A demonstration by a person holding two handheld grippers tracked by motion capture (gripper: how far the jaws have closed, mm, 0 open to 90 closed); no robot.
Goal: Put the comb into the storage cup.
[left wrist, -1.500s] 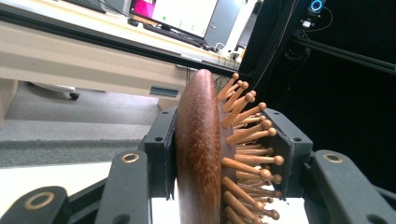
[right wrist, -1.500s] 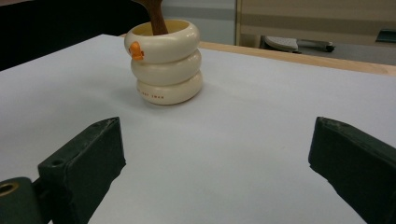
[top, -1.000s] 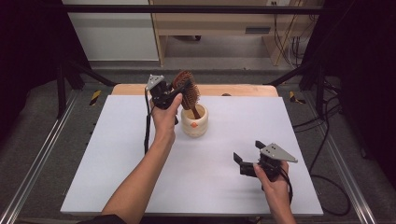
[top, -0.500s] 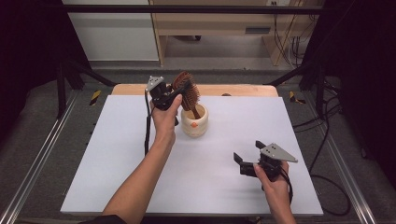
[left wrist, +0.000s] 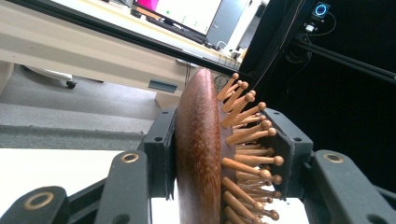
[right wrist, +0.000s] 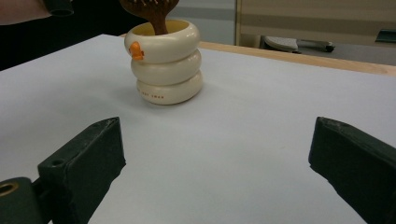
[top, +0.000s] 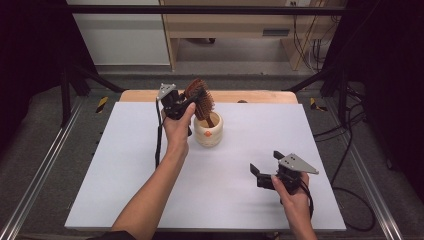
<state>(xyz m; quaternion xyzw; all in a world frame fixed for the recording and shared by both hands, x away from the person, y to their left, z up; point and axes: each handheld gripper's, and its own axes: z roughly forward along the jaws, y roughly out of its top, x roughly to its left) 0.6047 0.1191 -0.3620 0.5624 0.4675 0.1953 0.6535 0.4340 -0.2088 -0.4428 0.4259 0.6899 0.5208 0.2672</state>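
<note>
A brown wooden hairbrush [top: 200, 100] stands head-up with its handle inside a cream ringed cup [top: 208, 132] at the back middle of the white table. My left gripper [top: 189, 103] is shut on the brush head; in the left gripper view the brush [left wrist: 205, 154] sits clamped between both jaws, its pegs facing right. The cup [right wrist: 163, 65] has a small orange mark on its rim, and the brush handle [right wrist: 156, 21] rises from it. My right gripper [top: 261, 171] rests low near the table's front right, open, with nothing between its fingers [right wrist: 84, 163].
The white sheet [top: 125, 165] covers the table, with a wooden edge [top: 260, 96] showing at the back. Metal rails [top: 40, 175] run along both sides. A black cable [top: 159, 140] hangs from the left gripper. A desk [top: 235, 30] stands beyond the table.
</note>
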